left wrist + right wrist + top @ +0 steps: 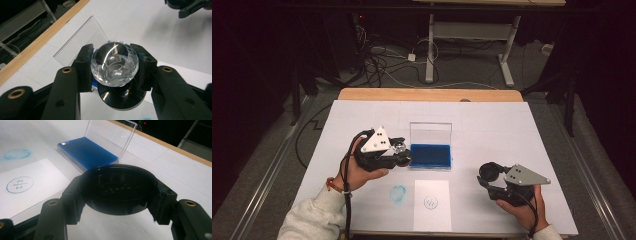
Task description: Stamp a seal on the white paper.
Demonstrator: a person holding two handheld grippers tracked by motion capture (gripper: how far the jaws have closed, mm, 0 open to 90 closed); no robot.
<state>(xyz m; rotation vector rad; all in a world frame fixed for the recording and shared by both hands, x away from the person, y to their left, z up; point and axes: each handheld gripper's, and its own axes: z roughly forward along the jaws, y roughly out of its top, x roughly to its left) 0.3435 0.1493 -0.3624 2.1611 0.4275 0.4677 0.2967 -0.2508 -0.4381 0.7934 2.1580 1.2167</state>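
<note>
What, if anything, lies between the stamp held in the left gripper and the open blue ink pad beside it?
Nothing visible does. The left gripper is shut on the stamp, right at the near-left edge of the ink pad; its clear lid stands open at the far side, leaving the blue surface uncovered.

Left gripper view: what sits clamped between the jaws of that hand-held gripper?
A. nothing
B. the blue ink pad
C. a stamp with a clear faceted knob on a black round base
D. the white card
C: in the left gripper view the left hand-held gripper has its jaws pressed on both sides of the stamp's clear knob, with the black base below it.
</note>
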